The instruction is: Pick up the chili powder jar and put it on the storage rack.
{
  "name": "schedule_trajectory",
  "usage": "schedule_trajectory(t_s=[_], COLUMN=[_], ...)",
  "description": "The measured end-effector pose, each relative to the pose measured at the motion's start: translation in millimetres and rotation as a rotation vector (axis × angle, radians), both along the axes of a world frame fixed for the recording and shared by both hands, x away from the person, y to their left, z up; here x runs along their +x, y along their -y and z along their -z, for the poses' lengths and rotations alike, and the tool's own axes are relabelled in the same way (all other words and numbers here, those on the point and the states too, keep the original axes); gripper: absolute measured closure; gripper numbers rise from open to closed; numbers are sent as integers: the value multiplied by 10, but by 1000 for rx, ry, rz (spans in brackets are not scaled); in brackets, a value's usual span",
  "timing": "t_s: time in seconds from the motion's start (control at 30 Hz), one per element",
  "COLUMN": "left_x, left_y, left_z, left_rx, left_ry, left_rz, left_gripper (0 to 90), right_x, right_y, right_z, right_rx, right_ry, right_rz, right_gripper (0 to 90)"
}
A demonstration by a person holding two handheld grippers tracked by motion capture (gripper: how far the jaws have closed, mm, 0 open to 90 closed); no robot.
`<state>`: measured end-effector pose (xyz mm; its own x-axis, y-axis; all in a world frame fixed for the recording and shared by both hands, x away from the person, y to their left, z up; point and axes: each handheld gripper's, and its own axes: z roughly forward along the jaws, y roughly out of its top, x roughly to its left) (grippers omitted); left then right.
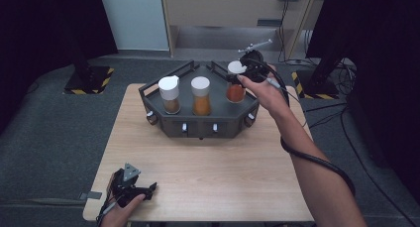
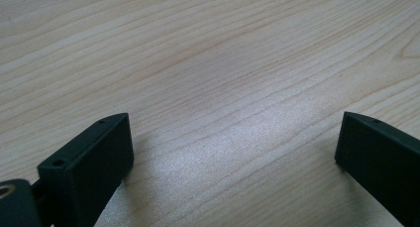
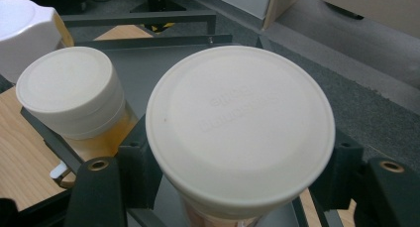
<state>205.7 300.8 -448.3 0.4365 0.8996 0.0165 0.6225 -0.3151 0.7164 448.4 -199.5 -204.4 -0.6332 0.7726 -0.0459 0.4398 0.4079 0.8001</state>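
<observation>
Right gripper [image 1: 241,74] clamps the red spice jar [image 1: 236,90] just under its white lid [image 3: 240,125], jar in the rack [image 1: 198,128]. Left gripper [image 1: 132,187] rests wide apart on the table [image 2: 223,63].

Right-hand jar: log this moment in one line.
right claw: shut on right-hand jar | jar: in rack | left claw: open over table

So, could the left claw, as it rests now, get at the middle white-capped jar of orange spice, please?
Probably yes: the left claw is open over bare wooden table, nothing lying between it and the middle jar.

two other white-capped jars [image 1: 170,94] [image 1: 201,95] stand in the rack [image 1: 198,124].
</observation>
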Motion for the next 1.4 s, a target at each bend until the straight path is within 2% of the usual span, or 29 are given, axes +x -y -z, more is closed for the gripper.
schedule_trajectory(t_s=[1.4], left_x=[0], left_y=[0], left_z=[-1], left_rx=[0], left_ry=[0], left_rz=[0], left_gripper=[0], right_x=[35], right_y=[-116], right_z=[275], right_rx=[4], right_ry=[-36], right_rz=[-9], right_gripper=[342])
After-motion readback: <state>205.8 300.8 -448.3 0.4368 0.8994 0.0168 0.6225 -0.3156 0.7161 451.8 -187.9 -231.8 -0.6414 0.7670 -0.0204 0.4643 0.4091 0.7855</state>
